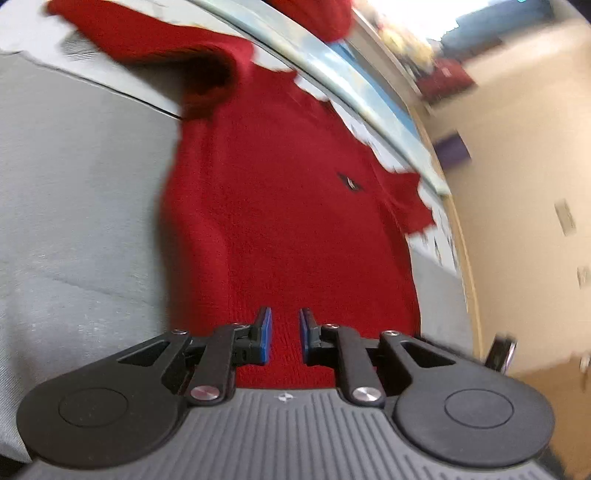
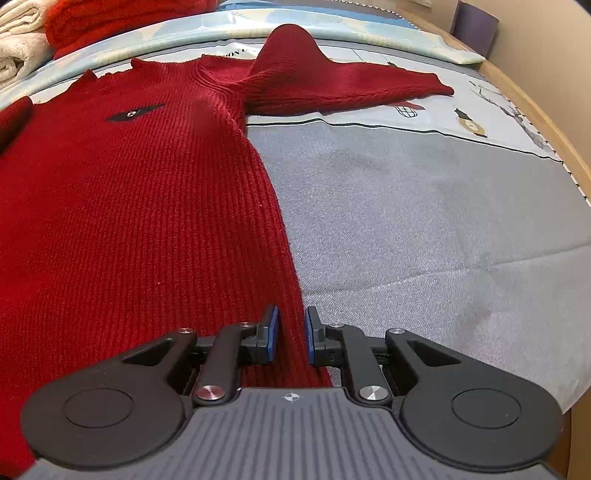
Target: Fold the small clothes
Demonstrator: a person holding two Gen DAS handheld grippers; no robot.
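Note:
A small red knit sweater [image 2: 140, 192] lies flat, front up, on a grey cloth surface [image 2: 424, 221]; it has a dark chest emblem [image 2: 135, 112]. Its right sleeve [image 2: 351, 86] stretches out to the right with a raised fold near the shoulder. My right gripper [image 2: 291, 334] hovers at the sweater's lower right hem, jaws a little apart, with the hem edge between the blue pads. In the left wrist view the sweater [image 1: 288, 221] fills the middle. My left gripper [image 1: 285, 334] sits over its lower hem, jaws a little apart. The left sleeve [image 1: 155, 40] lies bunched far left.
A folded red garment [image 2: 122, 18] and cream towels [image 2: 18, 37] sit at the back left. A printed light-blue sheet [image 2: 369, 37] lies beyond the sweater. The wooden table edge [image 2: 546, 118] runs along the right. A wall [image 1: 524, 166] stands beyond the edge.

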